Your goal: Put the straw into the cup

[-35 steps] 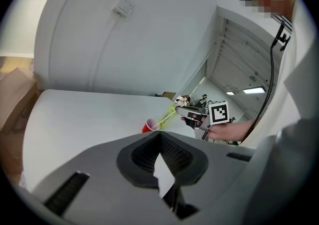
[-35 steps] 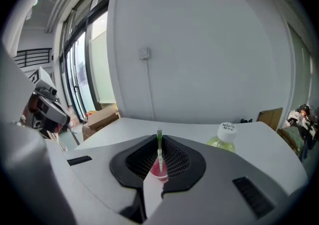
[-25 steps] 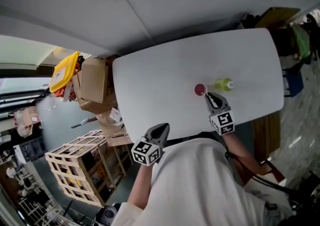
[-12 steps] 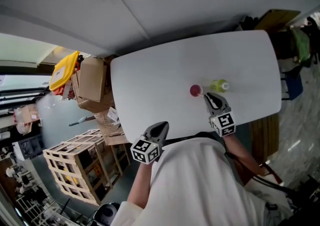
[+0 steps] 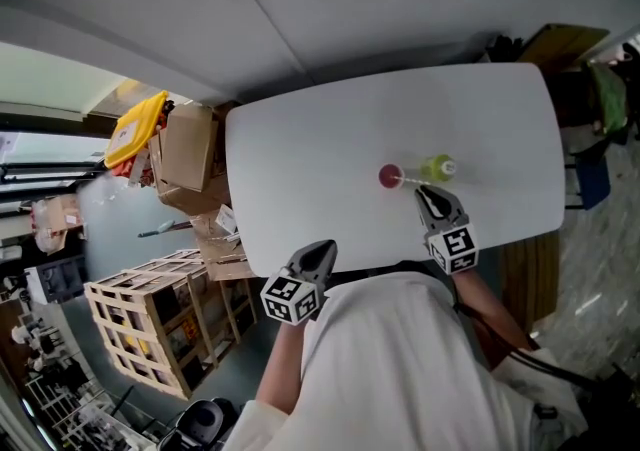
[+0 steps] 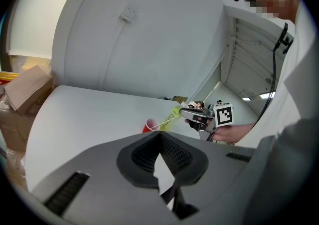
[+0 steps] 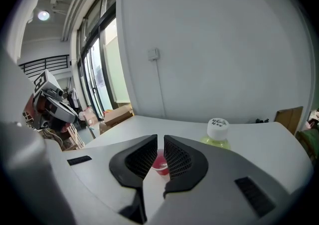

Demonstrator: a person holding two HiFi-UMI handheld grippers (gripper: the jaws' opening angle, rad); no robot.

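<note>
A red cup (image 5: 390, 176) stands on the white table (image 5: 320, 169), with a yellow-green bottle (image 5: 441, 168) just to its right. My right gripper (image 5: 420, 191) is near the cup, shut on a thin white straw (image 5: 405, 182). In the left gripper view the straw (image 6: 158, 125) slants from the right gripper (image 6: 183, 113) down to the cup (image 6: 149, 125). The right gripper view shows the cup (image 7: 160, 164) through the narrow slit between the jaws. My left gripper (image 5: 328, 249) hangs shut at the table's near edge, holding nothing.
Cardboard boxes (image 5: 185, 164) and a wooden crate (image 5: 150, 324) stand on the floor left of the table. A brown piece of furniture (image 5: 530, 269) sits at the table's right near corner. A wall (image 7: 209, 44) runs behind the table.
The right gripper has drawn back a little from the cup, so the straw shows between them. The left gripper has stayed put.
</note>
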